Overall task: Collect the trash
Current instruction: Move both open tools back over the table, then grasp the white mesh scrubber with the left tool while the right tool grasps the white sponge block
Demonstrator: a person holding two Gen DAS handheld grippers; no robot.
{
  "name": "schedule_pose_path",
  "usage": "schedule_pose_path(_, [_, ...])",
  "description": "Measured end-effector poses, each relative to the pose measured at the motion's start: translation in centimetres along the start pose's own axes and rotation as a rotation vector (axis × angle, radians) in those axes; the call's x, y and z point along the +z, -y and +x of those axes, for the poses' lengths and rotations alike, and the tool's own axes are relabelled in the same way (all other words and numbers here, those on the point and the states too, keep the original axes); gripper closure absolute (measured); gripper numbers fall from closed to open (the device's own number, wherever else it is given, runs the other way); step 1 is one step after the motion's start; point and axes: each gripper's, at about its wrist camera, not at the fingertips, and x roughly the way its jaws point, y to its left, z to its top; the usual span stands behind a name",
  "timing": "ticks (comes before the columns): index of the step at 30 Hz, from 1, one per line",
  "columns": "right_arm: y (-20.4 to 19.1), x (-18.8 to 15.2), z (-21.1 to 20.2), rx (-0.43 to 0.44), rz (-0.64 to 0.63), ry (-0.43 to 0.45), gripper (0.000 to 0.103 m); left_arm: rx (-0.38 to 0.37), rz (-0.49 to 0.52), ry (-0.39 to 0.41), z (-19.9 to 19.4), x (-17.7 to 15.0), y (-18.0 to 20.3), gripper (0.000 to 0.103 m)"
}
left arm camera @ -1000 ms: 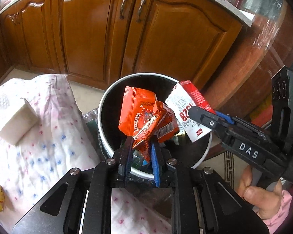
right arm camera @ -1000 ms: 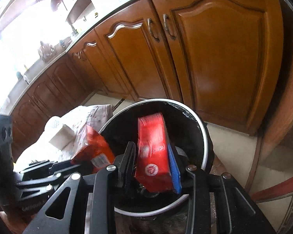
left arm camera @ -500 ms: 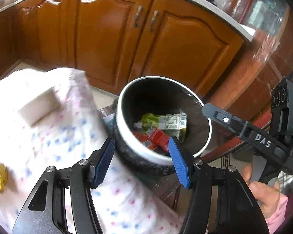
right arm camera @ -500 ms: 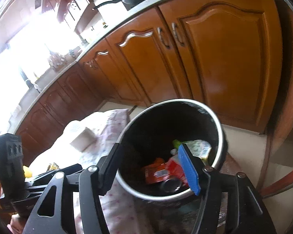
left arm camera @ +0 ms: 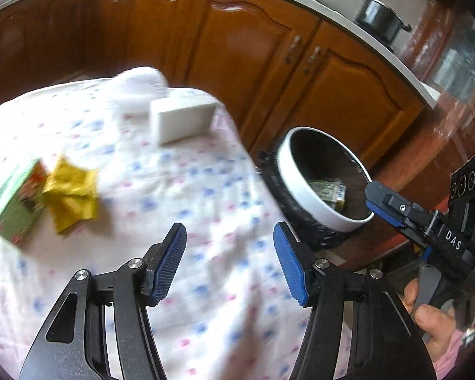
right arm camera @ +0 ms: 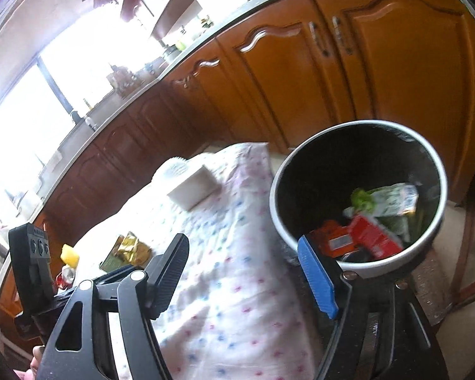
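My left gripper (left arm camera: 229, 247) stands open and empty over the flowered tablecloth (left arm camera: 205, 190). To its left lie a crumpled yellow wrapper (left arm camera: 71, 196) and a green box (left arm camera: 14, 202). In the right wrist view the same wrapper (right arm camera: 131, 247) lies far left of my right gripper (right arm camera: 242, 250), whose jaws are opening with nothing between them. The white-rimmed bin (right arm camera: 357, 125) stands just right of it, beside the table. Inside are a red carton (right arm camera: 373, 237), an orange wrapper (right arm camera: 332, 240) and a green-and-white packet (right arm camera: 392, 199).
A white box (left arm camera: 183, 120) sits near the table's far edge. Wooden cabinets (left arm camera: 247, 47) run behind the table and bin. A hand (left arm camera: 427, 313) holds the right gripper's handle. A small yellow item (right arm camera: 69, 253) lies at the table's left.
Both grippers opened and let go: the orange wrapper and the red-and-white carton now lie in the bin. Both views swung left, away from the bin and over the table.
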Motion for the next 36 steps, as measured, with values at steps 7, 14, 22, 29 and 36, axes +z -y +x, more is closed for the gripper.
schedule_pose_path(7, [-3.1,-0.6,2.2,0.025,-0.046,-0.036,0.030,0.033,-0.043,0.030,-1.9,0.1,-3.2,0.045])
schedule_pose_path(14, [-4.5,-0.3,4.5,0.042,-0.058,-0.056,0.030,0.071,-0.063,0.053,-2.8,0.8,-5.6,0.045])
schedule_pose_path(22, [-5.2,1.7,7.4,0.055,-0.070,-0.077,0.030,0.125,-0.066,0.053,-2.8,2.9,-8.0,0.045])
schedule_pose_path(29, [-5.7,4.3,9.9,0.074,-0.079,-0.082,0.030,0.168,-0.040,0.048,-1.7,6.3,-8.9,0.045])
schedule_pose_path(36, [-5.9,6.5,13.9,0.074,-0.077,-0.106,0.034,0.213,0.006,-0.006,1.7,10.1,-9.8,0.045])
